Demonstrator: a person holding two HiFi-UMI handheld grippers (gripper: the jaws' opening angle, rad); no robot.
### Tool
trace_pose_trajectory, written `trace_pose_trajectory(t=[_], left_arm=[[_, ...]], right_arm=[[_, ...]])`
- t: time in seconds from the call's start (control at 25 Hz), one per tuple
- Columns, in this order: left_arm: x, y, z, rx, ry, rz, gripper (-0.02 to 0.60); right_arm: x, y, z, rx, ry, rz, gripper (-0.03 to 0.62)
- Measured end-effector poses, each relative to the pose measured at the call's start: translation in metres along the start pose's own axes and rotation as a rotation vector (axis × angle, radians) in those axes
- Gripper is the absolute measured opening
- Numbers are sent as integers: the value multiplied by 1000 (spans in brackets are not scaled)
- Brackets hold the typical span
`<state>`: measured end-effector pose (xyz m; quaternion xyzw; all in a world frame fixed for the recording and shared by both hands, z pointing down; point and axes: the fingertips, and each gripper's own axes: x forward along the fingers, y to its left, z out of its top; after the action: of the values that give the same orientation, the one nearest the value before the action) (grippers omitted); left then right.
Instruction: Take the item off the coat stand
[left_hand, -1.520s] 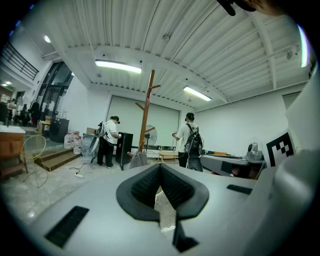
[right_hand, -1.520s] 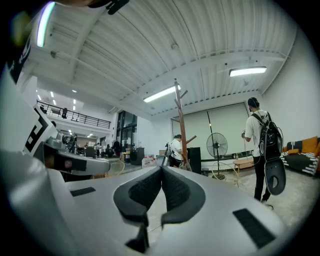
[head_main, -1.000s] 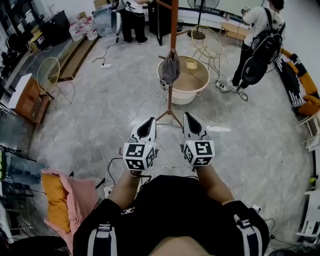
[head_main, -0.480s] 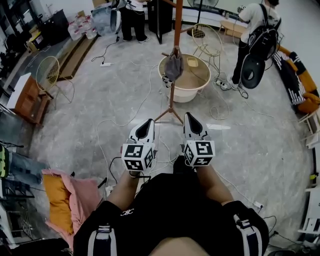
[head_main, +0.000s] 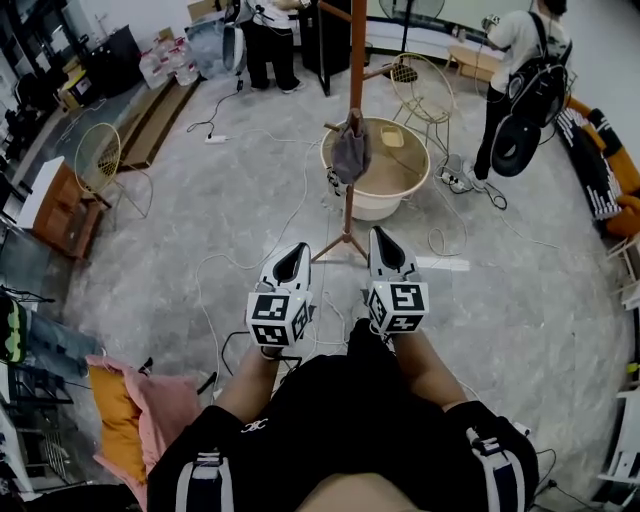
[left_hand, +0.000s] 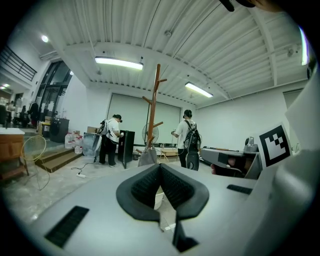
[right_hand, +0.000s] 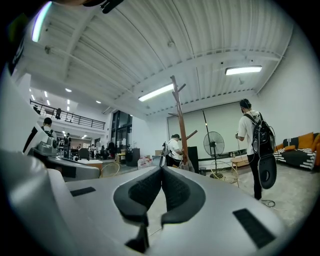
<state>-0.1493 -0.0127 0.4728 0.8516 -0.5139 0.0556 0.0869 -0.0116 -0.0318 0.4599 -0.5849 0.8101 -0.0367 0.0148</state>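
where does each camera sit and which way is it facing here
Head view: on the person's head, looking steeply down at the floor and the coat stand; shows the arms, lap, left gripper and right gripper.
Left gripper view: on the left gripper, looking along its shut jaws toward the stand and the grey item hanging there.
Right gripper view: on the right gripper, along its shut jaws, toward the stand.
Shared: both gripper views show the person with a backpack.

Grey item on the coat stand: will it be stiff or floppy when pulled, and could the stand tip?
The grey item droops in soft folds, so it is probably floppy and light. The coat stand is a tall thin pole on slim splayed feet, so a sideways tug might rock it.
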Motion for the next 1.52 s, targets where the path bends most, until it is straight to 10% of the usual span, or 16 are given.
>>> trace_pose_trajectory(t=[0.96,1.28,1.52], left_arm=[[360,74,73,-28,62,149,17],[350,104,74,-50,73,184,17],[331,132,73,-67,66,232,17]], right_arm=[[320,-205,3,30,75,178,18],[361,-182,-18,-7,151,195,414],[395,-173,-52,-20,261,150,468]])
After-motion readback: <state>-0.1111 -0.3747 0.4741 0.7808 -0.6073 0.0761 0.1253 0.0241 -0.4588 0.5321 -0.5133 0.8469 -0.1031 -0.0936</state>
